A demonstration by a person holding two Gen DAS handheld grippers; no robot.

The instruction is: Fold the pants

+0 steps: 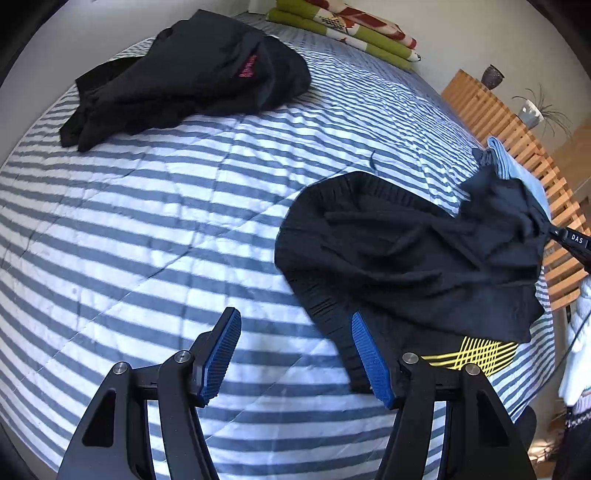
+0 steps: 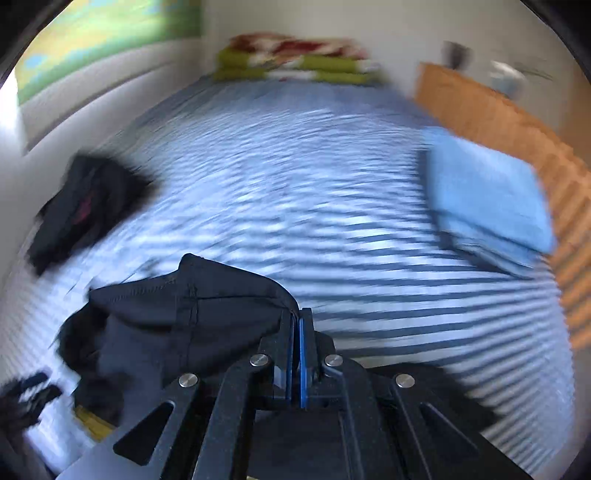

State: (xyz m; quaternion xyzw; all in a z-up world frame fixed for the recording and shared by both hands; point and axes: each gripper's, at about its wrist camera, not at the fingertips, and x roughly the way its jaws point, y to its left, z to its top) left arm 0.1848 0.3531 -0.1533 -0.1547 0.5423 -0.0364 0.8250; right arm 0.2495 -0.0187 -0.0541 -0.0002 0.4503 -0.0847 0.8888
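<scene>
On the bed: a quilted cover (image 1: 155, 229) in blue-grey and white stripes, stitched in a diamond pattern, fills most of both views. Light falls across it in bands.

Black pants (image 1: 388, 258), crumpled, lie on the cover's right part as the left wrist camera sees it; a ribbed waistband edge curves along their upper side and a yellow crosshatch print (image 1: 476, 352) shows at their lower edge. One corner of the cloth is lifted to the right, pinched by the right gripper (image 2: 297, 317), whose blue pads are pressed together on a fold of black fabric. The right wrist view is blurred by motion.

Left gripper (image 1: 295, 354): held above the striped cover just left of the pants, jaws apart at a middling width, nothing between the blue ribbed pads; its right finger overlaps the pants' edge in the view, contact not determinable.

Second dark garment (image 1: 192, 77), heaped, with a small red marking, at the far left of the bed, well apart from the pants.

Folded light-blue cloth (image 2: 487, 192) at the bed's right edge, beside a slatted wooden frame (image 1: 517, 147).

Folded green, white and red blanket (image 1: 343, 26) at the far end against a pale wall.

Dark vase (image 1: 493, 75) and potted plant (image 1: 533, 109) stand beyond the slats.
</scene>
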